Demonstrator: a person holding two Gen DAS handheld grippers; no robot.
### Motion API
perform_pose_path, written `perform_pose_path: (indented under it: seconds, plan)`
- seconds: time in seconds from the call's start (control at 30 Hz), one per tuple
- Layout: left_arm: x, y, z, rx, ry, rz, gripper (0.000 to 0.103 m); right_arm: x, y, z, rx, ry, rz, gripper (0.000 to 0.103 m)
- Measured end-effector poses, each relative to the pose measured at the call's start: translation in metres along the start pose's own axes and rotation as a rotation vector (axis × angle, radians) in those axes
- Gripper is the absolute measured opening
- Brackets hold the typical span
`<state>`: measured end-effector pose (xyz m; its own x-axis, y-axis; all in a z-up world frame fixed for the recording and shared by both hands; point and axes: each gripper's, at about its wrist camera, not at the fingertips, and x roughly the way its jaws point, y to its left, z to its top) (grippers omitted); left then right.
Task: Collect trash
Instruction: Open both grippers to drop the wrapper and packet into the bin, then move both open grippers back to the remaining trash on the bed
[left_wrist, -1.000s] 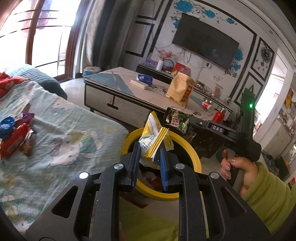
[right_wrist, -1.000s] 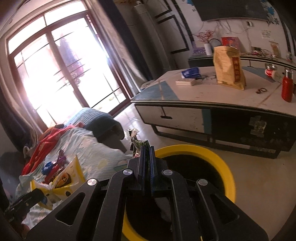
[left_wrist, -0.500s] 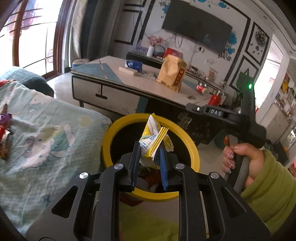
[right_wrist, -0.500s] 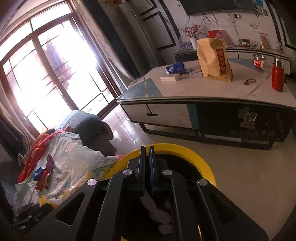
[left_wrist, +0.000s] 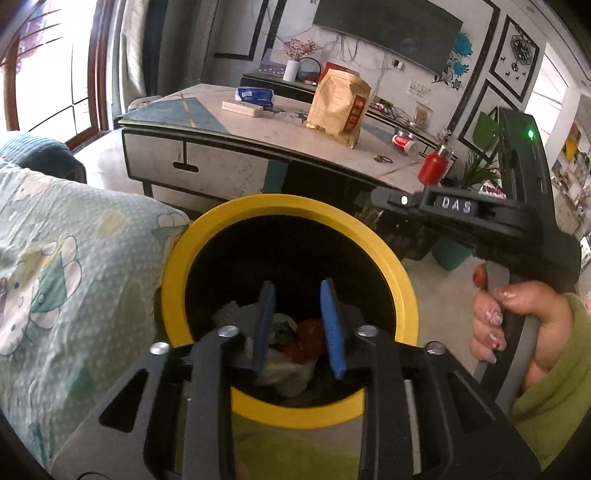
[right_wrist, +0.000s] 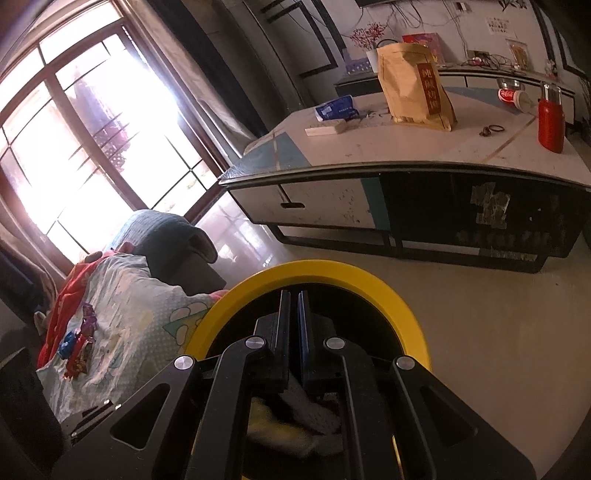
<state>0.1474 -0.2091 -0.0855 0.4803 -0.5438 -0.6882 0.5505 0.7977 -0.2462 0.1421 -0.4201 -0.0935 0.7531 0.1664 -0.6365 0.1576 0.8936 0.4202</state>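
With the left tongs (left_wrist: 297, 325) just spread and empty over the yellow-rimmed bin (left_wrist: 369, 243) and the right tongs (right_wrist: 293, 325) clenched bare, the remaining wrappers (right_wrist: 79, 343) on the bed (right_wrist: 147, 321), seemingly candy, could slide off if snagged.

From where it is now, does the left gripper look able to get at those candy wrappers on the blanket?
Probably yes. The left gripper is open and empty over the yellow-rimmed bin, and the wrappers lie exposed on the blanket beside it.

Sunlit window (right_wrist: 85, 122), pale glossy floor (right_wrist: 491, 325), low table (left_wrist: 236, 147), wall-mounted TV (left_wrist: 388, 29).
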Motion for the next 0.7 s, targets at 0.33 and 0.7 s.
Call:
perform_pose_path:
  seconds: [0.33, 0.7]
  plan:
    - [-0.026, 0.019, 0.001, -0.055, -0.057, 0.068, 0.092, -0.003, 0.0, 0.001, 0.014, -0.019, -0.005, 0.049]
    - [-0.065, 0.034, 0.003, -0.093, -0.153, 0.159, 0.092, -0.013, 0.013, 0.002, -0.013, -0.056, -0.013, 0.071]
